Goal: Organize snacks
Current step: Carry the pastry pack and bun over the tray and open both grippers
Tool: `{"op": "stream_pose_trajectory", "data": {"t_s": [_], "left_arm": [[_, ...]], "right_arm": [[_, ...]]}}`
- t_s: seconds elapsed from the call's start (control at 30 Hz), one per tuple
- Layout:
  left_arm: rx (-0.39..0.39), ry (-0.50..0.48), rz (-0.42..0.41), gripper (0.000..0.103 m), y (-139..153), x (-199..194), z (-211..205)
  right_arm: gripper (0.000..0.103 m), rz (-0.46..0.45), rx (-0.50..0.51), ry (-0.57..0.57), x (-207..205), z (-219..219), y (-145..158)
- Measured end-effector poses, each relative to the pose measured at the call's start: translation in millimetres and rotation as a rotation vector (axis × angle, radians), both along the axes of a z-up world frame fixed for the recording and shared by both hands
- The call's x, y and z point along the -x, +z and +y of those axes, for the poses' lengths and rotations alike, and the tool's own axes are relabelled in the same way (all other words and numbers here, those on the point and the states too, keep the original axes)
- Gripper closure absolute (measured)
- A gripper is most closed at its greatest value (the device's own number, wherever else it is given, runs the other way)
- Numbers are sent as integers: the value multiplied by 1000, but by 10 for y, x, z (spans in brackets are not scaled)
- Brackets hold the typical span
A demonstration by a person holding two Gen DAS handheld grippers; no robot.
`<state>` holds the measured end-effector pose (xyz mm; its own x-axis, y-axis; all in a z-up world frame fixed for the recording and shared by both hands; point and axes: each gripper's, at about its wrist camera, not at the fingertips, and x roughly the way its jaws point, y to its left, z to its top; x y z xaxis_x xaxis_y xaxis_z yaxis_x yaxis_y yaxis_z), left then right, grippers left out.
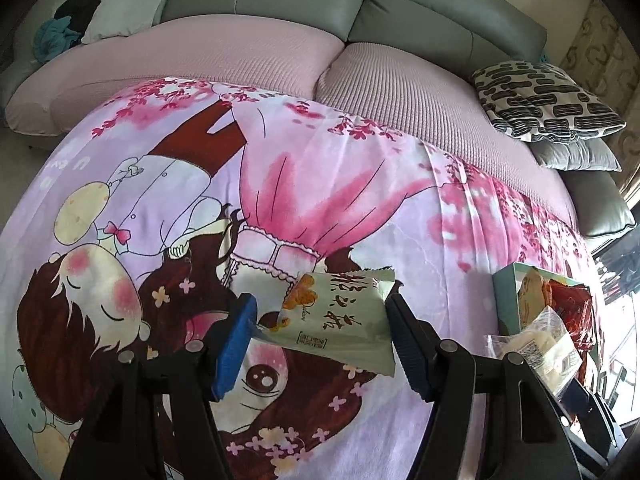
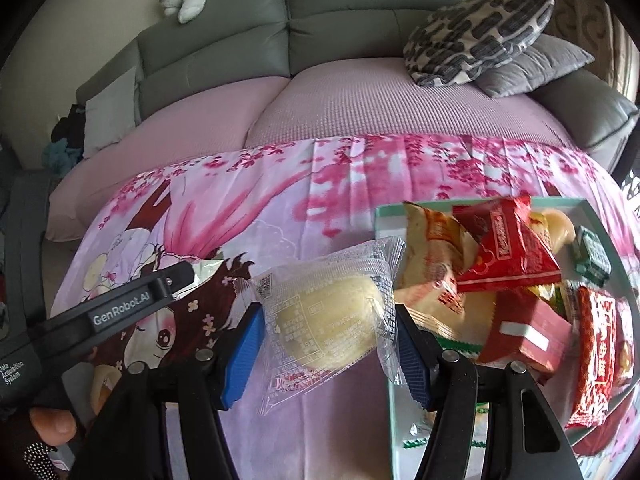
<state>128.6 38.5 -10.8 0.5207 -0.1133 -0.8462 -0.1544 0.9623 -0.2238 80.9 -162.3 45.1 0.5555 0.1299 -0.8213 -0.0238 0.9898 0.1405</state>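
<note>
Item: clear-wrapped bun (image 2: 332, 312), clamped in right gripper (image 2: 328, 332), just left of teal box (image 2: 386, 216). Left gripper (image 1: 320, 336), farther left, clamps green packet (image 1: 340, 320).

Left gripper (image 1: 320, 332) clamping a pale green snack packet (image 1: 340, 320) above the cartoon-print blanket (image 1: 360, 208), teal snack box (image 1: 508, 300) right of the packet, patterned cushion (image 1: 548, 100) beyond the box, grey sofa (image 1: 360, 4) behind
</note>
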Motion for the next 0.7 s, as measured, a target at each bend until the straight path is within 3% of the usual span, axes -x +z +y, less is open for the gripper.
{"op": "stream_pose_trajectory", "data": {"t_s": [0.7], "left_arm": [[-49, -7, -65, 35, 273, 186, -146]], "right_arm": [[37, -40, -64, -68, 150, -383, 160]]}}
